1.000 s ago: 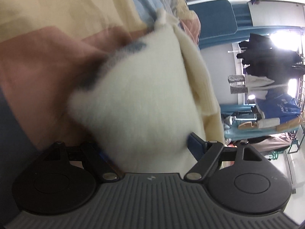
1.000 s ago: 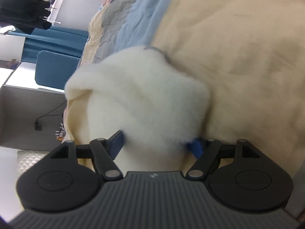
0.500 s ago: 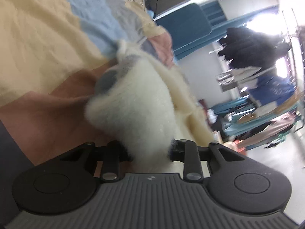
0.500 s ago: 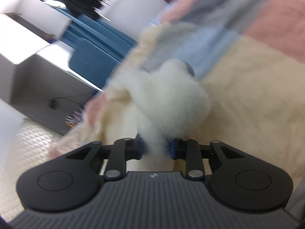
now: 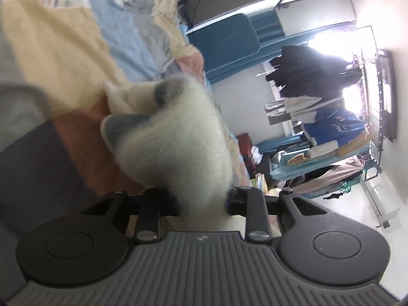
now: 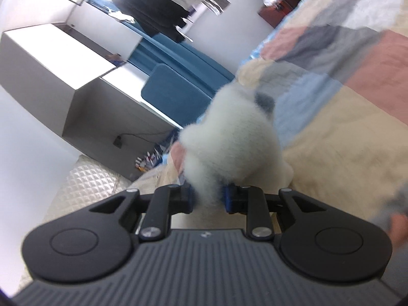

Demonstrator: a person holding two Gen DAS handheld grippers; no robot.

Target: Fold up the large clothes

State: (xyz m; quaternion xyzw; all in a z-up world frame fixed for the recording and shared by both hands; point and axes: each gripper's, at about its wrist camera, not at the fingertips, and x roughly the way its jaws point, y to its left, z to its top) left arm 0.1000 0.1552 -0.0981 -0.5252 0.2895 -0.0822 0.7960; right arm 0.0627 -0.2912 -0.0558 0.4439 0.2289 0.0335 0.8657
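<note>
Both wrist views, garment gripped and raised. The left gripper (image 5: 202, 201) has its two fingers drawn in on a bunched wad of the fluffy cream-white fleece garment with grey patches (image 5: 176, 140); the right gripper (image 6: 207, 197) pinches another wad of the same garment (image 6: 229, 148) between its blue-padded fingers (image 6: 228, 199), the gap narrow and filled with pile. The garment sits close ahead of each camera, above the quilted patchwork bedspread of cream, pale blue, grey and pink panels (image 5: 63, 46), near the bed edge that faces the blue upholstered seat (image 6: 173, 94). Whether any of its fabric touches the bedspread cannot be told: motion blur and the gathered fleece hide the rest.

Progress, as a judgement: early. Two grip points are secured, but no flat panel, straight crease or stacked layer is visible, so no fold can be counted as made. Left to do: spread the garment on the bedspread, bring its edges together, and flatten the result. A clothes rack with hanging dark garments (image 5: 313, 71) stands well apart in the room.
</note>
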